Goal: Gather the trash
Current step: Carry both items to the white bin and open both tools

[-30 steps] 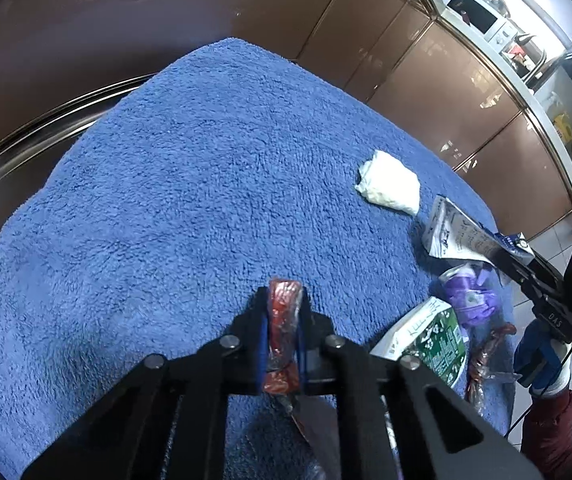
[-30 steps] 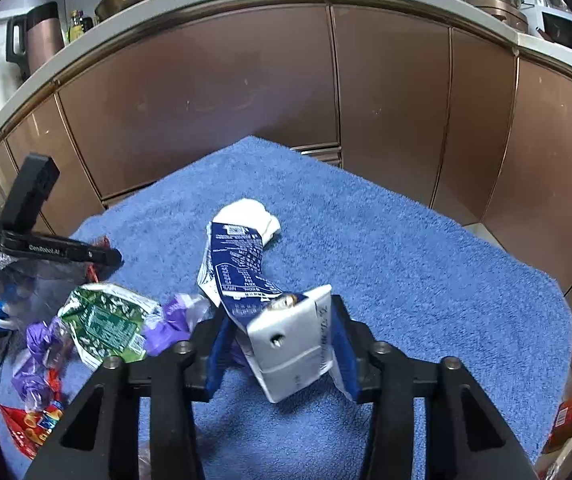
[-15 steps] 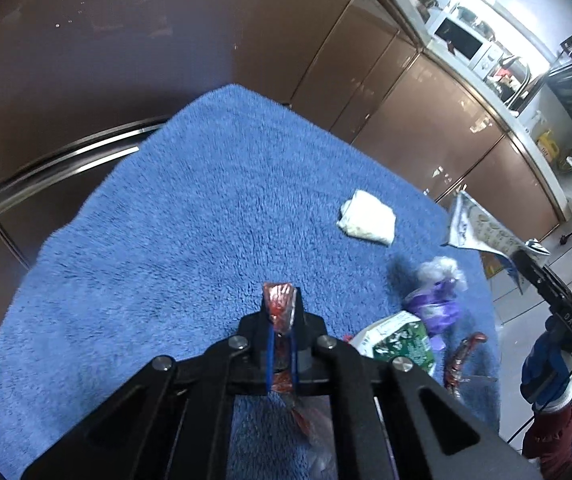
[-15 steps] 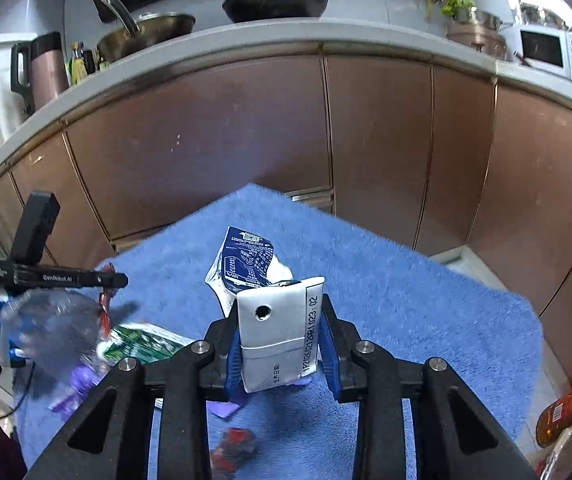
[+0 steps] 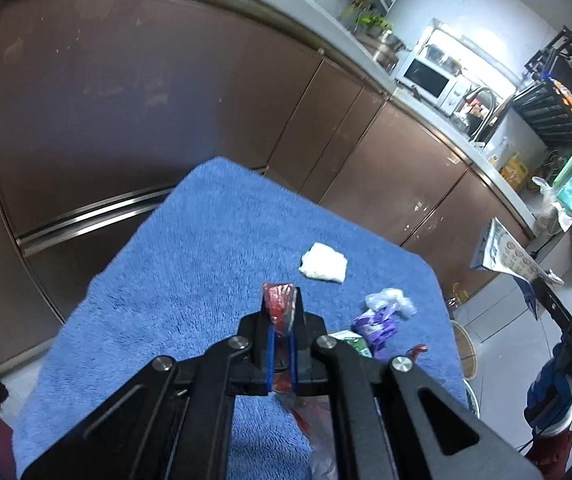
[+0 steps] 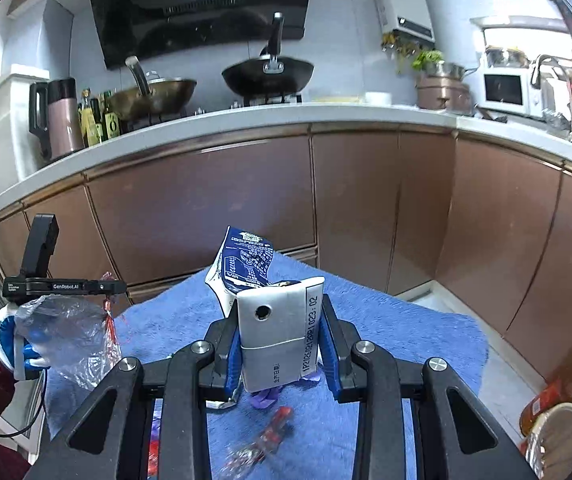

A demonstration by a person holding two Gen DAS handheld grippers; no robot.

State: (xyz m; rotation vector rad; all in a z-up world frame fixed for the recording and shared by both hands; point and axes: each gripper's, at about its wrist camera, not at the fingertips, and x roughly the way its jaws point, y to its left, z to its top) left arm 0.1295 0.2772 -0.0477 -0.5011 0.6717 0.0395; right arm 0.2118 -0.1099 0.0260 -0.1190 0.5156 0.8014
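A: What has the left gripper [image 5: 280, 334] got?
B: Its jaws are clenched on a red wrapper [image 5: 279, 305], whose clear plastic tail hangs down below the fingers. It is held up above the blue towel [image 5: 189, 280].

A: And the right gripper [image 6: 280, 344]?
B: It grasps a flattened milk carton [image 6: 275, 330], silver base toward the camera, the blue printed end sticking up beyond the jaws, clear of the towel.

A: What lies on the towel past them?
B: In the left view, a green-and-white packet [image 5: 352, 344] just beside the gripper, a crumpled purple bag [image 5: 380, 322] next to it, and a white wad of tissue [image 5: 323, 267] farther out, apart from the rest. In the right view, another red wrapper [image 6: 273, 430] lies below the jaws.

A: Behind all that?
B: Brown cabinet doors [image 6: 366, 208], then a counter with two pans [image 6: 267, 74], a thermos [image 6: 59, 120] and a microwave [image 6: 504, 89]. The person's blue-and-white gloves show in both views.
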